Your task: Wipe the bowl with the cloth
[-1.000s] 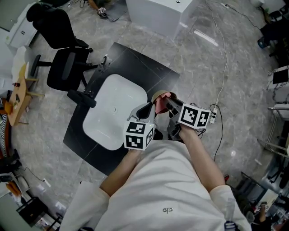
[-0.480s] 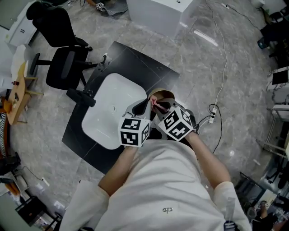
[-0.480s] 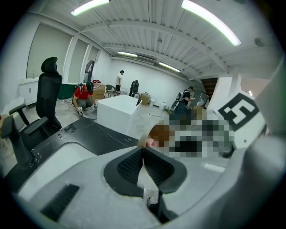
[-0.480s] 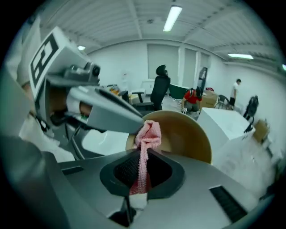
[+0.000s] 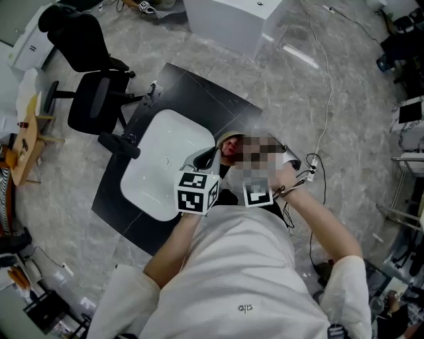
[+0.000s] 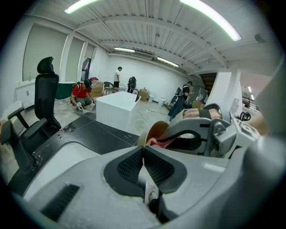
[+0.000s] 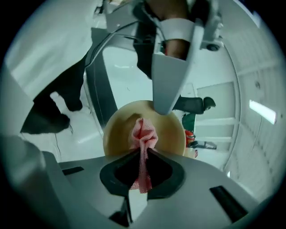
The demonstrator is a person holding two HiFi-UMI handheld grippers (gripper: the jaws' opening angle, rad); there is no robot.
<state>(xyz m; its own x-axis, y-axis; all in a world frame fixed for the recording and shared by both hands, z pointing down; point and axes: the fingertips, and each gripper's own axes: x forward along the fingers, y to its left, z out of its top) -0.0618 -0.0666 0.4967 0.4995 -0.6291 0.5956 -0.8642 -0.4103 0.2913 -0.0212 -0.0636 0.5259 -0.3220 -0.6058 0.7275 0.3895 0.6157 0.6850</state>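
A tan bowl [image 5: 227,139] is held tilted above the black mat. My left gripper [image 5: 211,157] is shut on its rim; in the left gripper view the thin rim [image 6: 147,134] stands between the shut pads of the left gripper [image 6: 143,151]. My right gripper [image 7: 142,156] is shut on a pink mesh cloth [image 7: 142,134], whose bunched end presses into the bowl's inside [image 7: 118,129]. From above, the cloth [image 5: 230,149] shows red in the bowl, and a mosaic patch covers much of the right gripper [image 5: 237,152]. The left gripper's finger [image 7: 167,76] reaches down over the bowl's far rim.
A white basin [image 5: 162,159] lies on the black mat [image 5: 199,86] to the left of the bowl. A black office chair [image 5: 93,99] stands at the mat's left, a white block [image 5: 232,20] beyond it. A cable and power strip [image 5: 313,165] lie on the floor at right.
The right gripper has swung from the bowl's right side round toward my body, turning as it went, with the cloth still in the bowl. The left gripper and bowl have hardly moved.
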